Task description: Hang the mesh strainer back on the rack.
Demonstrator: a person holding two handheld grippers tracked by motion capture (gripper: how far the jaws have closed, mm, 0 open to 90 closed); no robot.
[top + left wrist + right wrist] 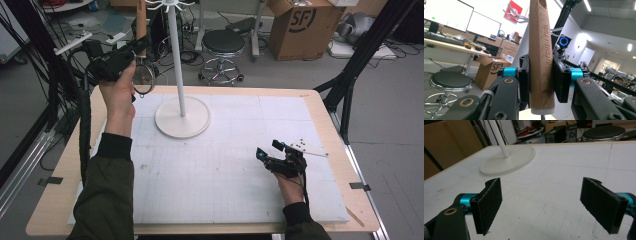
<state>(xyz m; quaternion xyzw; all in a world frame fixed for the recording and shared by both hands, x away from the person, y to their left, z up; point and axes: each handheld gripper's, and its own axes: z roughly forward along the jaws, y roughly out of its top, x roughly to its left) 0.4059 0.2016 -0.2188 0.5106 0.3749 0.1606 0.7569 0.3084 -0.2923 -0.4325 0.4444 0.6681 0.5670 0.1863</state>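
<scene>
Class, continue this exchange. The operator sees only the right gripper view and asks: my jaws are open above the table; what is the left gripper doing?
Observer: The left gripper is raised near the far left corner of the table, shut on a wooden handle.
Operator: Any marking on it?
Observer: "KITCHEN TOOL" is cut into its side.
Operator: What tops the white stand?
Observer: White hooks branch out at its top.

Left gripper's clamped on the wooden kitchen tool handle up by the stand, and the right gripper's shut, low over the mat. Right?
Not quite: the right gripper is open, its jaws wide apart in the right gripper view. The left gripper does clamp the wooden handle near the stand.
</scene>
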